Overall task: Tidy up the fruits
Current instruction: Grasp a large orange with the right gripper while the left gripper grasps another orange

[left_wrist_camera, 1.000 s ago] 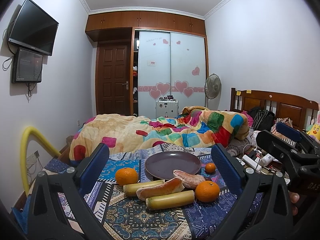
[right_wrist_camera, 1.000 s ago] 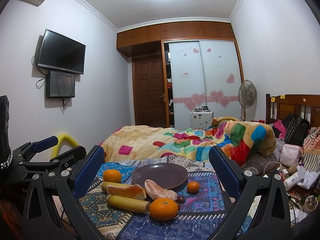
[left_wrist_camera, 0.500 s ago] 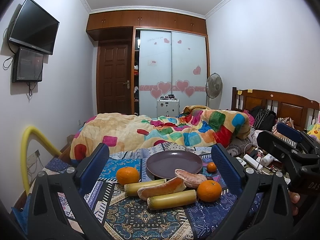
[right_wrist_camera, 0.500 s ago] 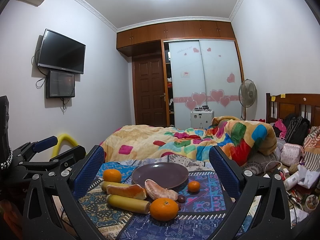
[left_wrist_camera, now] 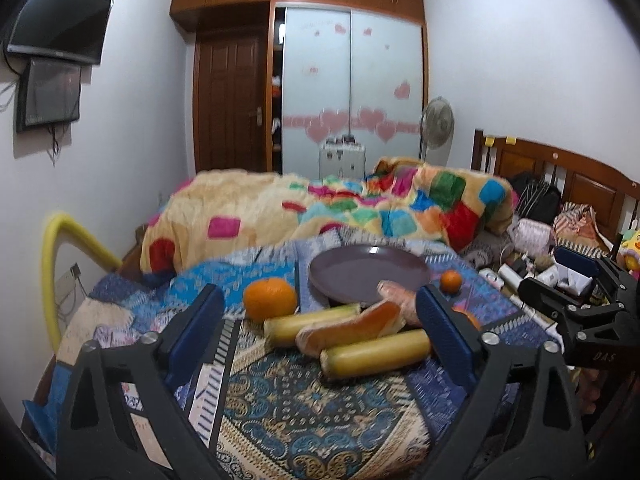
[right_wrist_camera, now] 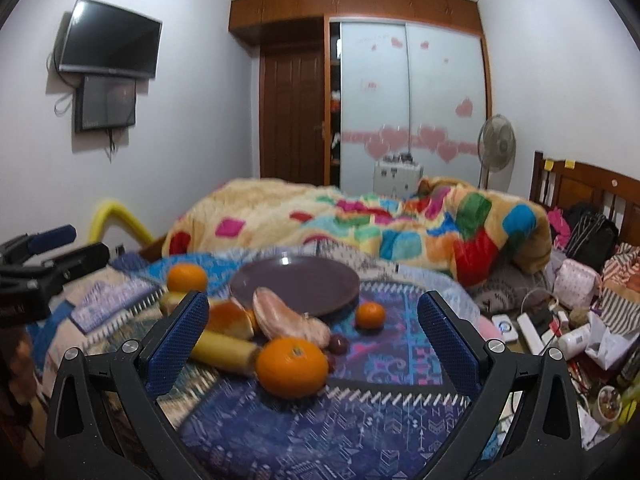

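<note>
On a patterned blue cloth lies an empty purple plate (left_wrist_camera: 368,276) (right_wrist_camera: 296,284). In front of it sit two yellow banana pieces (left_wrist_camera: 376,354), an orange-fleshed slice (left_wrist_camera: 352,326), a pink peeled segment (right_wrist_camera: 288,322), a big orange (right_wrist_camera: 291,368), another orange (left_wrist_camera: 270,300) and a small orange (right_wrist_camera: 370,315). My left gripper (left_wrist_camera: 318,300) hovers just short of the fruit; its jaws are closing, still wide, touching nothing. My right gripper (right_wrist_camera: 313,304) is open, with the big orange below and between its fingers, untouched.
A colourful quilt (left_wrist_camera: 320,208) is heaped behind the plate. Cables, bottles and bags (right_wrist_camera: 560,320) clutter the right side by the wooden headboard. A yellow foam tube (left_wrist_camera: 52,264) curves up at the left. Each gripper shows at the edge of the other's view.
Both grippers have dipped and moved closer to the fruit, which now looks larger and higher in both views. The left fingers stand slightly narrower. No fruit has moved.
</note>
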Demonstrator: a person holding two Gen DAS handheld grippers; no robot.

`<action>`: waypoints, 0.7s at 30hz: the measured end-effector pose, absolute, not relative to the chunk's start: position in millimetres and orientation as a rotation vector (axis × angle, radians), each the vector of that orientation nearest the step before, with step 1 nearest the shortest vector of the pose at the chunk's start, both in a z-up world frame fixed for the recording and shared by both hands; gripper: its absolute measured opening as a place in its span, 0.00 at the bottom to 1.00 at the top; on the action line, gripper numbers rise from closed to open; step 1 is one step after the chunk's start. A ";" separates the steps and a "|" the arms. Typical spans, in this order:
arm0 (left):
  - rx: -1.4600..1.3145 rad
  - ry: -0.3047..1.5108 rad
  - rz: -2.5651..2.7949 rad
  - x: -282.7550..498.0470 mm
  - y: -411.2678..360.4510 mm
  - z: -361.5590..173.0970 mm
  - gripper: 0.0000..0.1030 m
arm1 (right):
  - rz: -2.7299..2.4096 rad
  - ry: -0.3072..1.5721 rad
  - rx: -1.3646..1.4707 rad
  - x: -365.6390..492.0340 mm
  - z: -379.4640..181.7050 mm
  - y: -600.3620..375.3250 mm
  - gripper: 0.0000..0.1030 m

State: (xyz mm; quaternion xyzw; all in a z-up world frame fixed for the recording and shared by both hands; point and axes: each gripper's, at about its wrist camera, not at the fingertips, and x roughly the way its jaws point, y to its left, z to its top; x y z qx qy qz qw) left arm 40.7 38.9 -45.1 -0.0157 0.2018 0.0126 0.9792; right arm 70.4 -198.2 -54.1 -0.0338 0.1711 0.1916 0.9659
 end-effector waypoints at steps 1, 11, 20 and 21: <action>-0.037 0.429 0.028 44.8 41.9 -50.1 0.90 | 0.398 0.371 -0.075 74.2 -58.3 -198.4 1.00; -0.087 0.597 0.029 72.3 71.1 -90.6 0.78 | 0.467 0.564 -0.098 107.4 -98.6 -189.0 0.90; -0.101 0.684 0.020 90.2 87.8 -106.8 0.74 | 0.527 0.700 -0.070 133.3 -124.5 -181.3 0.73; -0.101 0.691 0.019 92.7 89.5 -107.5 0.74 | 0.536 0.711 -0.071 134.9 -126.5 -180.1 0.69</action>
